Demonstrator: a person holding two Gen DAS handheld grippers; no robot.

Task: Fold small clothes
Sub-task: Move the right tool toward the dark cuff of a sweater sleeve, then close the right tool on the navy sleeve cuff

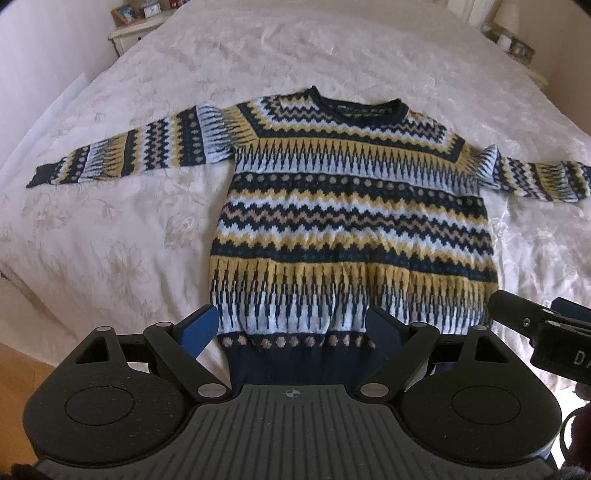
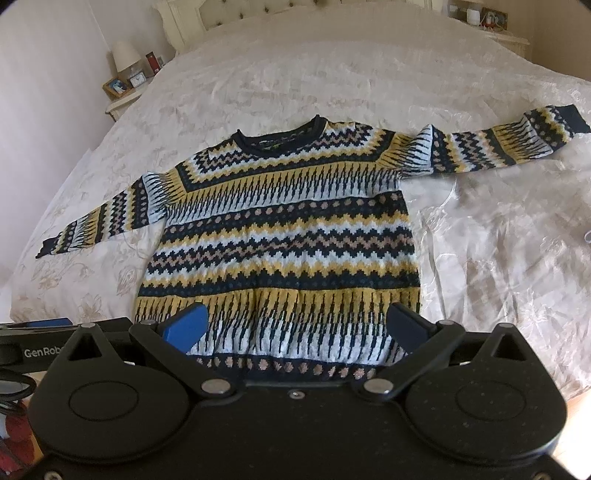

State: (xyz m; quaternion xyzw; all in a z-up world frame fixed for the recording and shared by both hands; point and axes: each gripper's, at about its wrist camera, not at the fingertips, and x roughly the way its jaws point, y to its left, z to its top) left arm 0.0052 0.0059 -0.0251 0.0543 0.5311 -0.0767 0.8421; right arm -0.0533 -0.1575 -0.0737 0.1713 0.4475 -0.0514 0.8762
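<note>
A patterned knit sweater [image 1: 351, 206] in navy, yellow, pale blue and tan lies flat on the bed, front up, both sleeves spread out sideways. It also shows in the right wrist view [image 2: 280, 236]. My left gripper [image 1: 291, 325] is open above the left half of the hem, holding nothing. My right gripper [image 2: 295, 325] is open above the right half of the hem, holding nothing. The right gripper's body shows at the right edge of the left wrist view [image 1: 543, 332]. The navy hem band [image 1: 295, 354] is partly hidden by the gripper bodies.
The bed has a white floral bedspread [image 1: 110, 229]. A bedside table [image 2: 122, 96] with a lamp, clock and picture frame stands at the far left. Another bedside table [image 2: 495, 26] stands far right. Wooden floor [image 1: 18, 362] shows beside the bed's near edge.
</note>
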